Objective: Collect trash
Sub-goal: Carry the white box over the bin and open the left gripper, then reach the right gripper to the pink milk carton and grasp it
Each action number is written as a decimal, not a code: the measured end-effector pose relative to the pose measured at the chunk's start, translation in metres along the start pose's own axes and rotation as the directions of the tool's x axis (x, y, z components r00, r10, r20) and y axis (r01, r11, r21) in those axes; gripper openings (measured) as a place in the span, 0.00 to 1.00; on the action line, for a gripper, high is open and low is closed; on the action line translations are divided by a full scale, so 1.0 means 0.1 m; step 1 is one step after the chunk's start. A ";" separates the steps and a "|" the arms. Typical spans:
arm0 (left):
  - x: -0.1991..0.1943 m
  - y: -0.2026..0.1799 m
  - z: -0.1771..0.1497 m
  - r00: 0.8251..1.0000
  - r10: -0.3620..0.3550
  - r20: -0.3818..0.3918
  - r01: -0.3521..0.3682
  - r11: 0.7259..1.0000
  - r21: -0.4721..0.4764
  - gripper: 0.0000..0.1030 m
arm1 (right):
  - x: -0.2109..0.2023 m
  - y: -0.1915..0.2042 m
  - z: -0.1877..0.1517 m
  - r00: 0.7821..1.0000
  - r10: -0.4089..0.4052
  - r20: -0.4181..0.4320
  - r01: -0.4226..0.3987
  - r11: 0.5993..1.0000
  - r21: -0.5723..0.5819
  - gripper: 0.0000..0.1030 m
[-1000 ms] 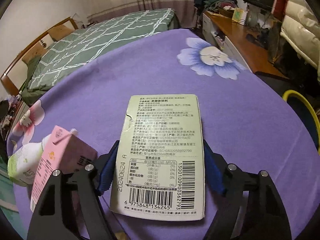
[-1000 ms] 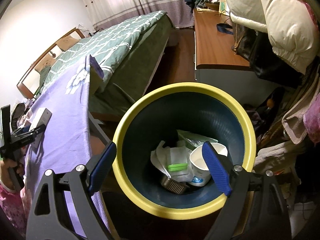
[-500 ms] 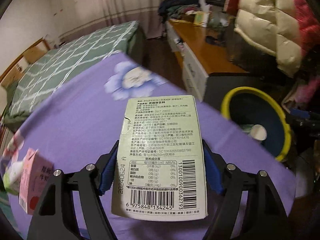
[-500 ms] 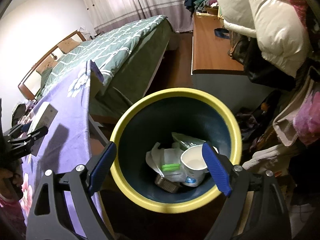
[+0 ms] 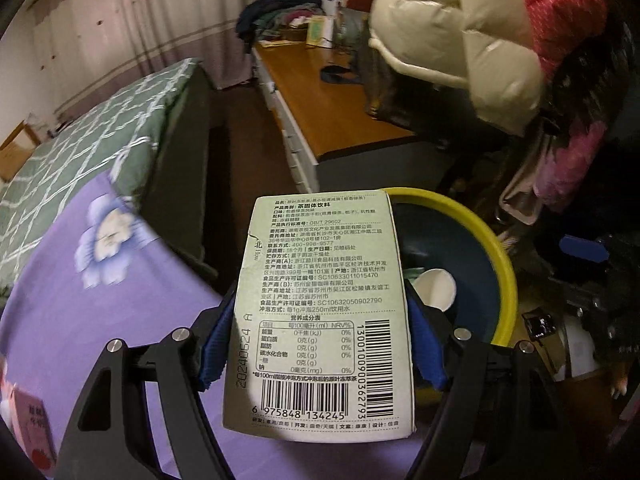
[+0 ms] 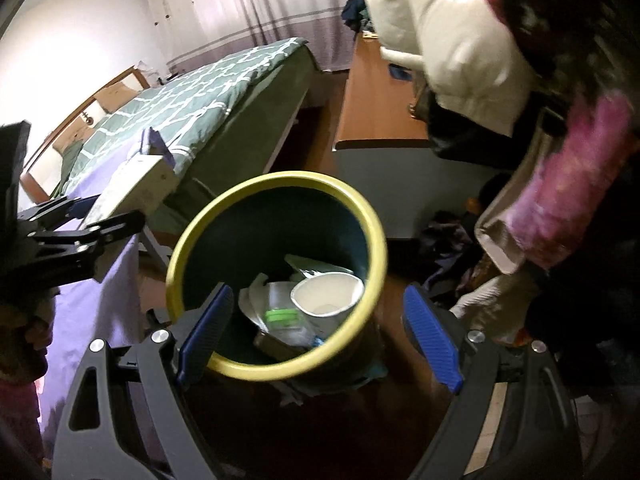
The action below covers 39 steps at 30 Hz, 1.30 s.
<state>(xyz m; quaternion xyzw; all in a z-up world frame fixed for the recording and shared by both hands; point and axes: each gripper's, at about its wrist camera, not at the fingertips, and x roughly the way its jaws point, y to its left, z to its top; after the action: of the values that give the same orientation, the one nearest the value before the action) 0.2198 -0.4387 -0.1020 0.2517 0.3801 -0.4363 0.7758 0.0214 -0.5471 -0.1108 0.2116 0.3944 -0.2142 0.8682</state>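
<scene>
My left gripper (image 5: 320, 340) is shut on a pale green tea box (image 5: 320, 304) with a barcode, held in the air at the purple table's edge, with the bin just beyond it. The yellow-rimmed dark bin (image 5: 496, 256) stands on the floor and holds a white paper cup (image 5: 436, 288) and other trash. In the right wrist view my right gripper (image 6: 316, 332) is open and empty above the near side of the bin (image 6: 372, 232). The left gripper with the box (image 6: 136, 188) shows at the left of that view.
A purple flowered tablecloth (image 5: 80, 300) covers the table, with a pink carton (image 5: 36, 432) at its lower left. A green quilted bed (image 5: 100, 148), a wooden desk (image 5: 332, 112) and hanging coats (image 5: 460, 28) surround the bin.
My left gripper has carried the tea box rightward from over the table toward the bin. My right gripper has drawn back a little and shifted right over the bin.
</scene>
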 end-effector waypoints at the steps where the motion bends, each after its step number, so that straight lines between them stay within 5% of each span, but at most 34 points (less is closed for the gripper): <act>1: 0.05 -0.07 0.04 1.000 -0.010 -0.007 0.010 1.000 0.006 0.72 | -0.02 -0.04 -0.01 1.000 -0.002 0.002 0.002 1.000 0.006 0.80; 8: 0.31 -0.37 0.17 0.998 -0.033 -0.048 0.034 0.999 0.025 0.74 | -0.06 -0.24 -0.05 1.000 0.000 0.005 -0.001 0.999 0.045 0.80; 11: 0.31 -0.41 0.19 0.999 0.001 -0.048 0.000 1.000 0.015 0.84 | -0.08 -0.26 -0.06 1.000 0.014 0.010 -0.015 0.999 0.048 0.80; 24: -0.71 0.39 -0.39 0.980 0.169 0.102 -0.146 0.969 -0.202 0.91 | 0.00 0.06 -0.03 0.997 0.071 -0.008 -0.071 0.997 -0.018 0.80; 28: -0.98 0.76 -0.72 0.962 0.251 0.105 -0.212 0.935 -0.285 0.91 | 0.03 0.27 0.00 0.996 0.089 -0.015 -0.090 0.995 -0.052 0.80; 39: -1.66 1.88 -1.74 0.892 0.450 0.051 -0.364 0.778 -0.512 0.92 | 0.17 1.07 0.11 0.989 0.146 -0.040 -0.151 0.973 -0.175 0.80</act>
<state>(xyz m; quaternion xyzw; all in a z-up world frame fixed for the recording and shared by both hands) 0.2639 -0.1396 -0.0583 0.0853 0.3463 -0.1672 0.9192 0.0956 -0.4693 -0.0957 0.1653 0.4068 -0.1101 0.8917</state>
